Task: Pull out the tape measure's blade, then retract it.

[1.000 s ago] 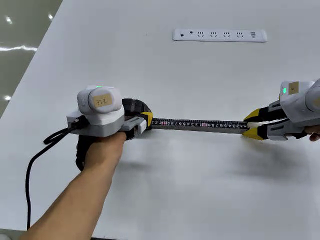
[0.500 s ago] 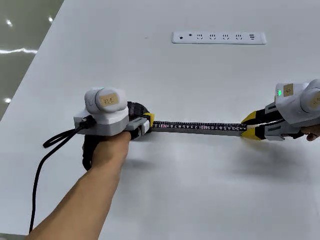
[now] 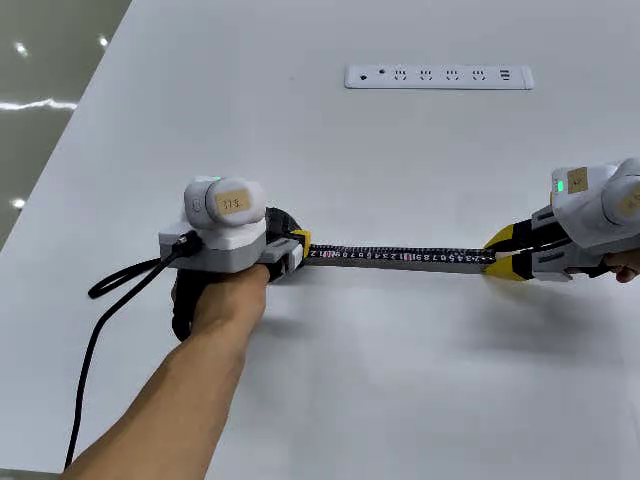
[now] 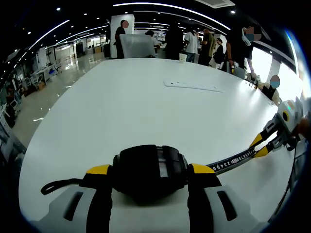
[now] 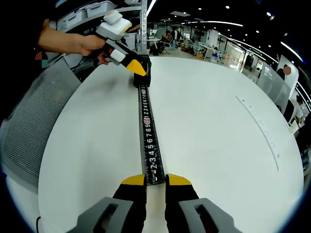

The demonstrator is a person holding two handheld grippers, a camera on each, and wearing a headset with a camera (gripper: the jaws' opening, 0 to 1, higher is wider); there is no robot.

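Note:
The black tape measure case (image 4: 150, 170) sits on the white table, clamped between the yellow-tipped fingers of my left gripper (image 3: 290, 248). Its dark blade (image 3: 400, 256) with white numbers runs out to the right across the table. My right gripper (image 3: 497, 258) is shut on the blade's end, and the right gripper view shows the blade tip (image 5: 154, 178) pinched between the two yellow fingertips of my right gripper (image 5: 155, 180). In that view the blade (image 5: 147, 131) stretches away to the case (image 5: 142, 77). In the left gripper view the blade (image 4: 233, 161) leads to the right gripper (image 4: 258, 146).
A white power strip (image 3: 438, 76) lies at the far side of the table. A black cable (image 3: 95, 330) trails from the left gripper off the near left edge. Bare white tabletop (image 3: 400, 380) surrounds the tape. People stand beyond the table's far end (image 4: 204, 41).
The left gripper with the case has shifted right, toward the right gripper, so the exposed blade is shorter. The right gripper has stayed nearly in place.

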